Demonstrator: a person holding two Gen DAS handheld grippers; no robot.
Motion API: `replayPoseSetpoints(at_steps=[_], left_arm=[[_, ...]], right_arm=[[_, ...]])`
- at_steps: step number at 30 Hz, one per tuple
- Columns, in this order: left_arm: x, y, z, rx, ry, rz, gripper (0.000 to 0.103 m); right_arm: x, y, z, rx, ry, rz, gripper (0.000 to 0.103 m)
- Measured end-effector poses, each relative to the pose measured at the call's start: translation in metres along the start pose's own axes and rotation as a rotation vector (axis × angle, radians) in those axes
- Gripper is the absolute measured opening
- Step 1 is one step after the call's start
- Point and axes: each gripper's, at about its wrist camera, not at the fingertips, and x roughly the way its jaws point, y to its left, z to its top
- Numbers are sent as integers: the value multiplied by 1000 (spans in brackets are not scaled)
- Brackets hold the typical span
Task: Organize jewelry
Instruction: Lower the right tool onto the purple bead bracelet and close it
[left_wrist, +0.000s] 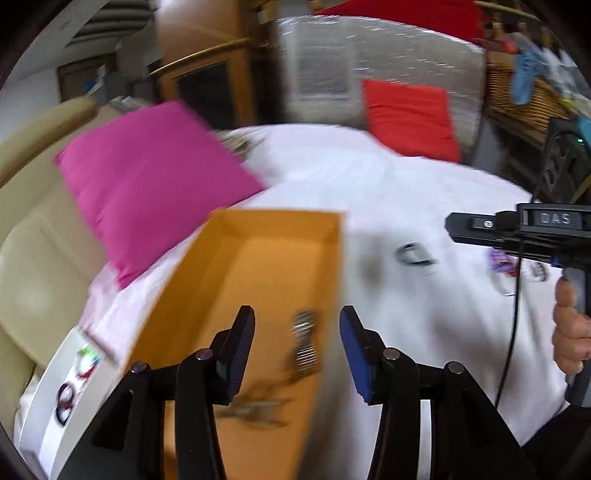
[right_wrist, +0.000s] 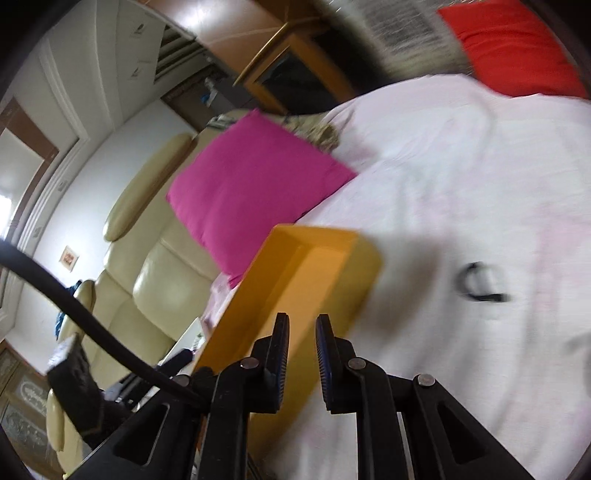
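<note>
An open orange box (left_wrist: 258, 277) lies on a white sheet (left_wrist: 388, 184). My left gripper (left_wrist: 297, 325) hangs open above the box's near end. A blurred silvery bracelet (left_wrist: 304, 343) shows between its fingers without touching the pads, and a thin chain (left_wrist: 255, 406) lies on the box floor below. A black bangle (left_wrist: 413, 254) and several colourful pieces (left_wrist: 502, 262) rest on the sheet to the right. In the right wrist view, my right gripper (right_wrist: 303, 332) is over the orange box's (right_wrist: 314, 266) right wall with its jaws nearly together and nothing between them. The black bangle (right_wrist: 480, 282) lies to its right.
A pink cushion (left_wrist: 147, 177) lies behind the box on a cream sofa (left_wrist: 33, 258), and a red cushion (left_wrist: 410, 114) sits at the back. A white printed lid (left_wrist: 74, 376) lies left of the box. A person's hand (left_wrist: 572, 332) holds the right gripper's handle.
</note>
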Motion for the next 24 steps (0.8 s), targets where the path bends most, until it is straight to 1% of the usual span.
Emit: replayPoseSetpoints(at_steps=[4,5,6,9,11,13,15,18,20,22,24], left_arm=[[7,-49,8,53,8,-106,49],[11,-66,10,68,9,-148,49],[12,-77,10,78,9,-171,49],[28,-113,14,107,22,-260,49],[39,-133,18,111,37,-303,49],[51,-150,19,107,57,-327,49],[65,-167,23,104,68,-368,49],[86,-192,29,112,87,-424,49],[105,-204,33,89,116,-476,49],[119,-210,33,75,137,-495,49],[135,-220,34,73,185,-503,49]], right_arm=[[-55,-33,4,47,-68,-40,17],[-73,-45,5,67,-88,-53,17],[-87,-55,5,84,-103,-65,17],[-128,-87,7,140,-153,-90,17],[-150,-110,7,180,-169,-109,17],[-165,-132,4,225,-176,-120,17],[-177,-157,2,288,-176,-130,17],[-193,-192,3,389,-183,-171,17],[-200,-205,2,419,-194,-189,17],[-205,-217,0,439,-196,-193,17],[-206,-224,-2,450,-191,-187,17]])
